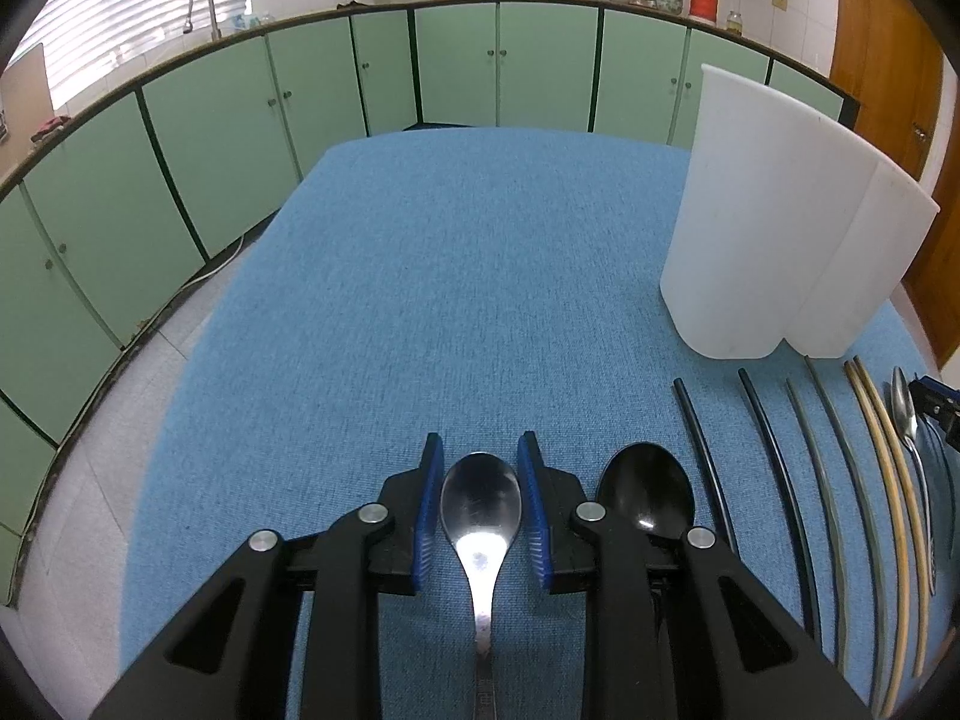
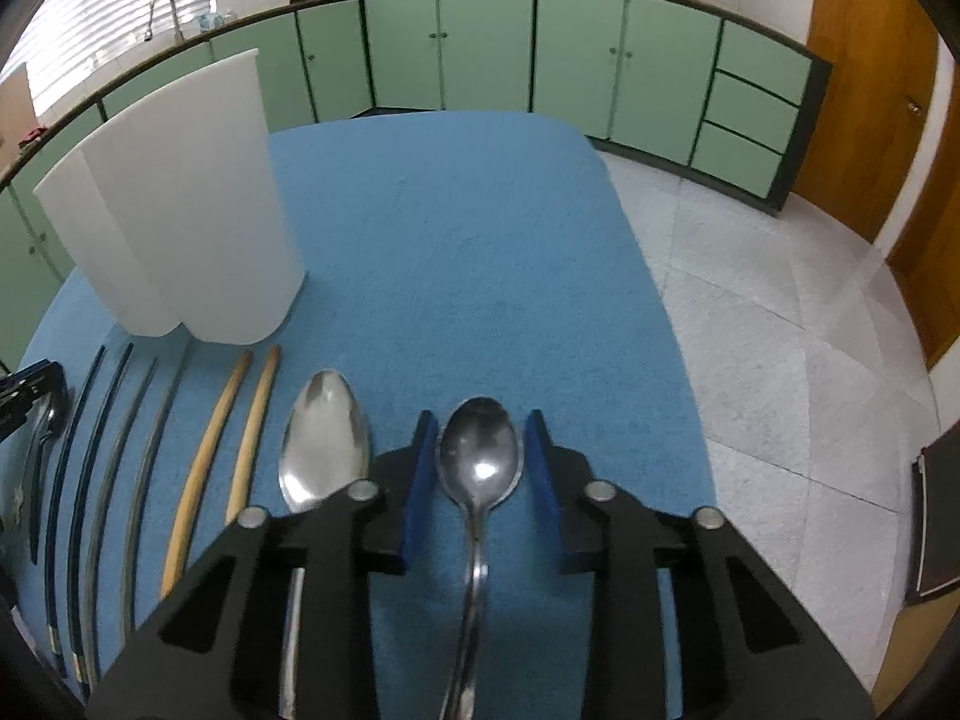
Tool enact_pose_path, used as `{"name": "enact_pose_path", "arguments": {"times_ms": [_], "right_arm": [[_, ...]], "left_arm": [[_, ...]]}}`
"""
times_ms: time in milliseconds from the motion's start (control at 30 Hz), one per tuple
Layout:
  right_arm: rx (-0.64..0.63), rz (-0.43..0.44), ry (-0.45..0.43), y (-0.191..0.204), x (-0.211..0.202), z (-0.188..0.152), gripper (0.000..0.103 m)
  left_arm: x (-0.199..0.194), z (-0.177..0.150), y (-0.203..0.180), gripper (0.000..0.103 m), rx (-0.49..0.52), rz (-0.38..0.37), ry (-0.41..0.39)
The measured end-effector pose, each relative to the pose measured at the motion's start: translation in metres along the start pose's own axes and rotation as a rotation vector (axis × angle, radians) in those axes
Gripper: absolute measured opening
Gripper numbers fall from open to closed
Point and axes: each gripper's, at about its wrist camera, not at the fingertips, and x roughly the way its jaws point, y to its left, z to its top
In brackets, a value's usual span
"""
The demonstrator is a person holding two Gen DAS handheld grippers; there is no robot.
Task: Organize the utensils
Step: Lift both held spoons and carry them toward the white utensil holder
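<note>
A steel spoon [image 1: 480,504] lies bowl-up on the blue tablecloth [image 1: 450,300], and my left gripper [image 1: 480,441] is shut on it, blue pads against both sides of the bowl. My right gripper [image 2: 480,414] is shut on another steel spoon [image 2: 480,450] the same way, its handle running back under the jaws. A black spoon [image 1: 648,492] lies just right of the left gripper. A larger steel spoon [image 2: 327,438] lies just left of the right gripper. Between them lie wooden chopsticks [image 2: 252,420] and dark chopsticks [image 2: 108,420] in a row.
A tall white plastic utensil holder [image 1: 780,228] with two rounded compartments stands behind the chopsticks, also seen as the holder [image 2: 180,210] at left. Green cabinets [image 1: 240,120] ring the room. The table edge drops to a tiled floor [image 2: 780,330] on the right.
</note>
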Motion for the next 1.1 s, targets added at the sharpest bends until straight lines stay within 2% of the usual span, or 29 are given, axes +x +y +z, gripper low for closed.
{"name": "enact_pose_path", "arguments": {"times_ms": [100,200,333,533,867,1100], "right_arm": [[0.013,0.014,-0.01,0.001,-0.005,-0.002,0.027],[0.02,0.032,-0.069,-0.001,-0.023,-0.008,0.027],[0.024,0.057,-0.174,-0.001,-0.054,-0.019,0.027],[0.009,0.087,-0.286,0.004,-0.09,-0.026,0.027],[-0.006,0.141,-0.378,0.01,-0.122,-0.013,0.027],[-0.023,0.159,-0.453,0.023,-0.133,0.003,0.027]], "left_arm": [[-0.002,-0.001,0.002,0.025,-0.007,-0.006,-0.004],[-0.008,-0.004,0.007,0.025,-0.028,-0.03,-0.025],[-0.026,-0.009,0.011,0.025,-0.045,-0.061,-0.098],[-0.054,-0.018,0.016,0.025,-0.061,-0.093,-0.214],[-0.091,-0.03,0.03,0.025,-0.088,-0.122,-0.37],[-0.108,-0.019,0.033,0.025,-0.112,-0.136,-0.45]]}}
